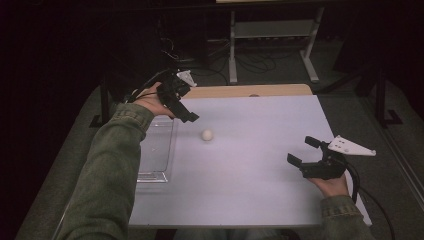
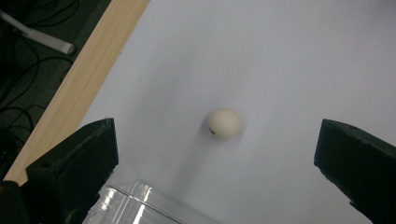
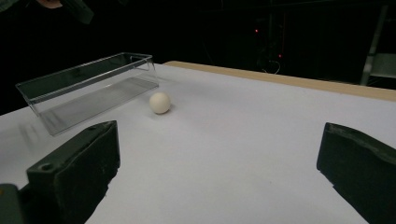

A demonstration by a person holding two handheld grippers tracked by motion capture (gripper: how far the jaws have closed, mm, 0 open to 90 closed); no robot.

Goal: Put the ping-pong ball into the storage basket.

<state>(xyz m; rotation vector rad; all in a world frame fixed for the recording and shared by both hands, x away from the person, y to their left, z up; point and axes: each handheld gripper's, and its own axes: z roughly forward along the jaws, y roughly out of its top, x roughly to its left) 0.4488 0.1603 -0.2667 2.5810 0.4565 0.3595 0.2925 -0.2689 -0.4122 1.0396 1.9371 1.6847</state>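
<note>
At the near right of the table (image 1: pixel 240 200), the right gripper (image 1: pixel 303 151) rests low in the person's right hand (image 1: pixel 331 185), its jaws spread wide with nothing between them. A grey plate sits on top of it and a cable trails off toward the table's near edge. The gripper points across the white surface toward the ball (image 1: pixel 207 134), which lies well apart from it.

In the right gripper view the ball (image 3: pixel 159 102) sits on the white surface just beside the near corner of the bin (image 3: pixel 88 88), a clear, empty box lying along the table's left side. Whether ball and bin touch cannot be told from there; in the high view a small gap shows between the ball and the bin (image 1: pixel 156 150).

Farther off, the left gripper (image 1: pixel 187 116) is held above the table's far left, over the bin's far end, tipped downward toward the ball. The left hand (image 1: pixel 152 100) grips it, with a green sleeve running back to the near edge. In the left gripper view its jaws stand wide apart and empty, the ball (image 2: pixel 224 123) lying on the table between them and below, with a corner of the bin (image 2: pixel 135 205) at the bottom. A wooden strip (image 1: pixel 250 90) edges the table's far side.
</note>
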